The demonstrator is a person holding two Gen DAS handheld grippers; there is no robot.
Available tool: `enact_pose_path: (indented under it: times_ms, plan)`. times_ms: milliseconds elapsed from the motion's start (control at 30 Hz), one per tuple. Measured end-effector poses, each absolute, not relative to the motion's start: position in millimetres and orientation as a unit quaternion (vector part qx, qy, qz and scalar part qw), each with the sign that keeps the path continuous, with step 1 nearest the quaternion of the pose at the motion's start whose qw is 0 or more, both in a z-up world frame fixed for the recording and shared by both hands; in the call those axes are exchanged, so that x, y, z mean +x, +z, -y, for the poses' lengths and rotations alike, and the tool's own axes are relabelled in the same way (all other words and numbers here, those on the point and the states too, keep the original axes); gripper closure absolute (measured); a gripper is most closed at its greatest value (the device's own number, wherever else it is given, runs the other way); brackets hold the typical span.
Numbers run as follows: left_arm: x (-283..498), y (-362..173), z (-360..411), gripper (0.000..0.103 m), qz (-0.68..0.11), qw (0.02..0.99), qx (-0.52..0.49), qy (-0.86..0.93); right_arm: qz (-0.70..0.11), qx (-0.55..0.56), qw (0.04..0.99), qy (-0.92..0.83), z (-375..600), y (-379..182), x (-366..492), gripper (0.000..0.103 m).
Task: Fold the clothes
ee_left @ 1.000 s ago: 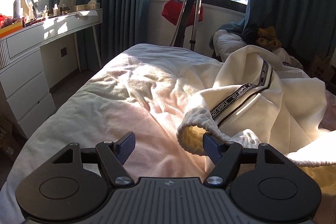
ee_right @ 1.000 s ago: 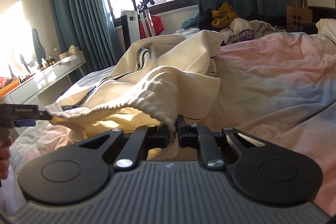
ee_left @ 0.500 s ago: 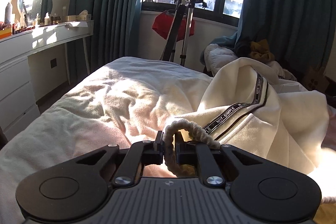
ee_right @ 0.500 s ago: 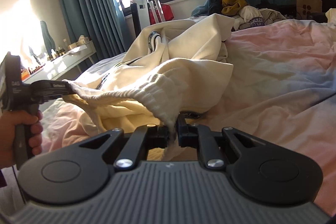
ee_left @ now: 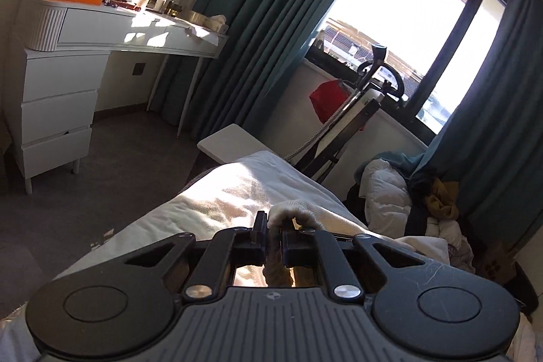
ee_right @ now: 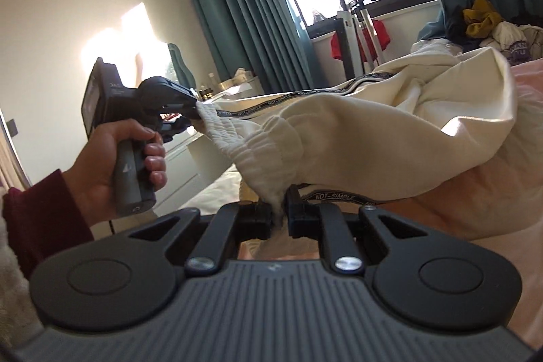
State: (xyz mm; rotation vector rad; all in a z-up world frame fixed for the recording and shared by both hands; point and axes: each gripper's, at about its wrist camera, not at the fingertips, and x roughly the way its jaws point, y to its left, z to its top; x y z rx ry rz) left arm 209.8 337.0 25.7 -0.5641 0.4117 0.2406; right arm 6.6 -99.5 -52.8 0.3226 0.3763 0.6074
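A pair of cream trousers (ee_right: 390, 124) with a black "NOT SIMPLE" side stripe hangs lifted over the bed. My right gripper (ee_right: 280, 216) is shut on one end of the ribbed elastic waistband (ee_right: 268, 151). My left gripper (ee_left: 273, 243) is shut on the other end of the waistband (ee_left: 292, 212); it also shows in the right wrist view (ee_right: 195, 112), held by a hand, with the waistband stretched between the two grippers. The trouser legs trail away to the right onto the bed.
The bed (ee_left: 220, 192) has a white-pink cover. A white dresser (ee_left: 61, 73) with bottles stands at the left. A garment steamer stand (ee_left: 356, 111) is by the window. A pile of clothes (ee_left: 424, 202) lies at the far right.
My left gripper closed on the waistband, then lifted and swung left. Both grippers raised the trousers, and the waistband is now stretched out between them.
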Motion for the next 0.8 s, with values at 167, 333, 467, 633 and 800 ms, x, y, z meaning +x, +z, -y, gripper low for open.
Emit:
enact_pose_path:
  times_ms: [167, 333, 467, 633, 800]
  plan:
    - [243.0, 11.5, -394.8, 0.095, -0.229, 0.923, -0.259, 0.166, -0.188, 0.155, 0.902, 0.357, 42.3, -55.1, 29.0, 0.091]
    - [269.8, -37.4, -422.4, 0.095, -0.271, 0.909, -0.262, 0.177, -0.23, 0.118, 0.886, 0.385, -4.6, -88.4, 55.2, 0.09]
    - [262.8, -52.0, -428.7, 0.093, -0.26, 0.908, -0.284, 0.164, -0.24, 0.104, 0.884, 0.388, -8.0, -104.4, 54.3, 0.09]
    - [243.1, -47.7, -429.4, 0.07, -0.248, 0.91, -0.292, 0.16, -0.24, 0.082, 0.89, 0.38, -12.0, -94.9, 52.2, 0.087]
    - [201.9, -47.0, -430.0, 0.046, -0.263, 0.898, -0.315, 0.158, -0.266, 0.095, 0.889, 0.361, 0.8, -87.6, 40.7, 0.062]
